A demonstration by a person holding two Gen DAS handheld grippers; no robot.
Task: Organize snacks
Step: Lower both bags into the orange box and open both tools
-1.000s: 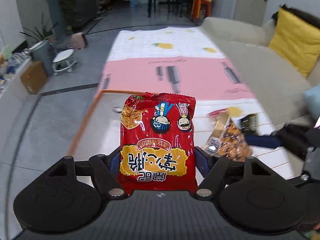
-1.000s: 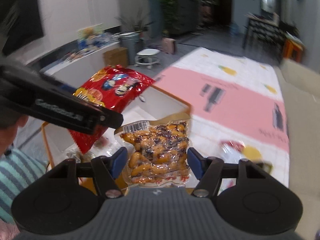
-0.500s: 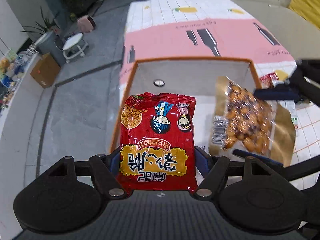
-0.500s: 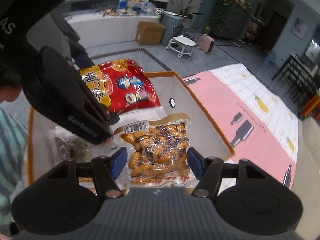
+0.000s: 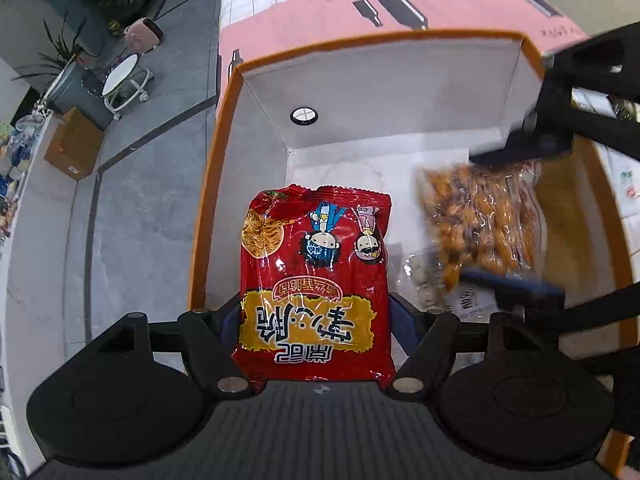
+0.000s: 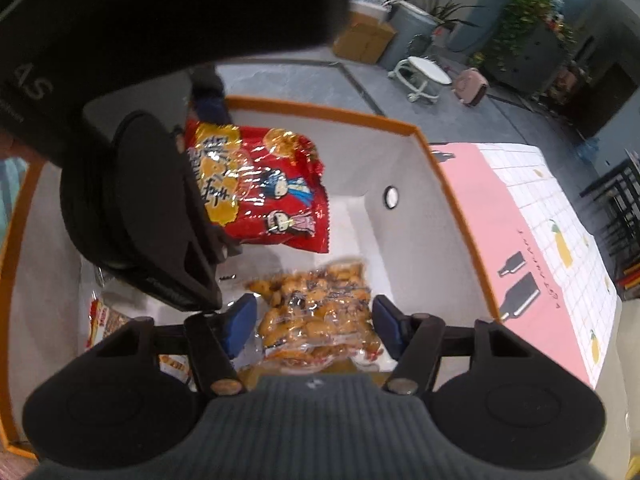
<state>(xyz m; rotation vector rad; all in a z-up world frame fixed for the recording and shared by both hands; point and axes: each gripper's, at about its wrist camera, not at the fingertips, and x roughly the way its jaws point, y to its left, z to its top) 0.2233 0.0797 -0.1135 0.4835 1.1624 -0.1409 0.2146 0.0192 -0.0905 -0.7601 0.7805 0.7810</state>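
Observation:
A white box with an orange rim [image 5: 208, 200] [image 6: 440, 168] lies open below both grippers. My left gripper [image 5: 316, 320] is shut on a red noodle-snack bag [image 5: 316, 280] [image 6: 260, 188], held by its sides over the box's left half. My right gripper [image 6: 312, 320] [image 5: 516, 218] has a clear packet of orange-brown nuts [image 6: 316, 312] [image 5: 480, 220] between its pads. Its jaws are closing on the packet, low inside the box's right half. The two grippers hang side by side and apart.
Small snack packets [image 5: 420, 280] [image 6: 100, 320] lie on the box floor under the grippers. A round white fitting [image 5: 304, 115] sits in the far wall. The box stands on a pink and white checked cloth [image 5: 440, 4]. Grey floor, a stool [image 5: 120, 80] and plants lie beyond.
Both grippers have come down from above the table into the open box, each carrying its packet. The right gripper has rolled and now sits beside the left one.

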